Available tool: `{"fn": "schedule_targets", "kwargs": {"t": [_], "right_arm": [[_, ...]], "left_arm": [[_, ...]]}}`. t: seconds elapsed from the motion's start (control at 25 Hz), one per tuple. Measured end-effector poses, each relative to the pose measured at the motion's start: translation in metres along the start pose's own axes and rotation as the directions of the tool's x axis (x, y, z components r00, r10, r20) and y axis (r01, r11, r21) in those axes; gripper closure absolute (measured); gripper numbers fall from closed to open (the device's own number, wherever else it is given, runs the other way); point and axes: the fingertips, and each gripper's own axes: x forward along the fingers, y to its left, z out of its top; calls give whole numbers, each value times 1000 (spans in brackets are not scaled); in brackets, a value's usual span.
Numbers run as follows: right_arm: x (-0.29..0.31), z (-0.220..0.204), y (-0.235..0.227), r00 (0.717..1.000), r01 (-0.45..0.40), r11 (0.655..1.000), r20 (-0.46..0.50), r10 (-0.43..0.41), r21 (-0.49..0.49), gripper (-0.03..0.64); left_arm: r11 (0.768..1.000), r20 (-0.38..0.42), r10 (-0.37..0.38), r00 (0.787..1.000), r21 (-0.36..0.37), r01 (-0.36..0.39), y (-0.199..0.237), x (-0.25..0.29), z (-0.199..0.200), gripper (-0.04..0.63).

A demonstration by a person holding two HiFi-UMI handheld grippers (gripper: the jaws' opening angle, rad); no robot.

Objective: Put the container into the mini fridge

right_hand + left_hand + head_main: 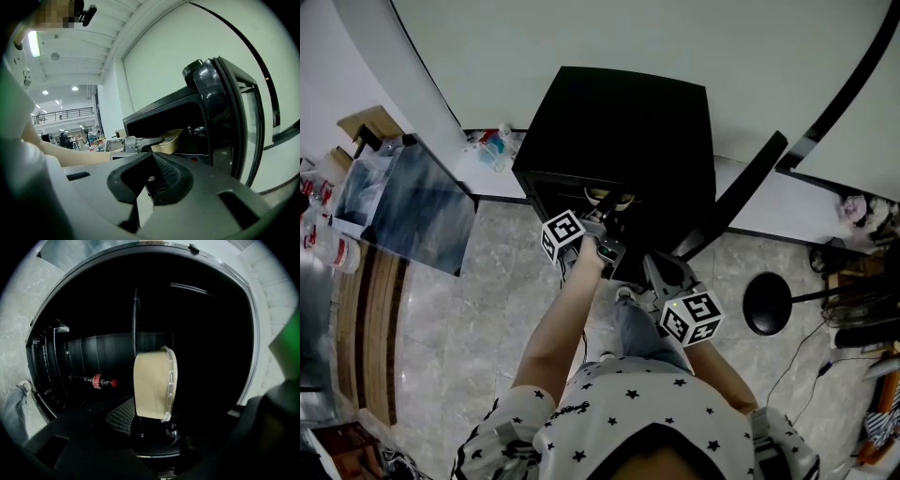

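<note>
The black mini fridge (619, 122) stands against the wall with its door (741, 199) swung open to the right. My left gripper (598, 217) reaches into the opening, shut on the container (152, 383). The container is a cream tub with a clear lid, held tipped on its side inside the dark fridge cavity. From the right gripper view the container (169, 140) sits just inside the fridge mouth. My right gripper (654, 272) hangs back below the fridge front, jaws shut with nothing between them (152, 159).
A red-labelled bottle (99, 380) lies deep inside the fridge. A glass-topped table (412, 211) stands to the left, bottles (492, 148) sit by the wall, and a round black stand base (767, 303) with cables lies on the marble floor to the right.
</note>
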Motion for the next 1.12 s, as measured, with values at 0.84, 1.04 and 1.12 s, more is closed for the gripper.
{"fn": "schedule_targets", "kwargs": {"t": [0.84, 1.04, 1.12], "right_arm": [[-31, -7, 31, 1000, -2, 1000, 6, 2, -13, 624], [-41, -9, 42, 1000, -3, 1000, 14, 3, -10, 624], [-46, -10, 49, 1000, -2, 1000, 18, 2, -8, 624]], "left_arm": [[986, -2, -3, 1000, 167, 3, -20, -54, -22, 282], [955, 6, 42, 999, 295, -42, -25, -83, -31, 355], [944, 7, 45, 999, 326, -45, -29, -96, -36, 396]]}}
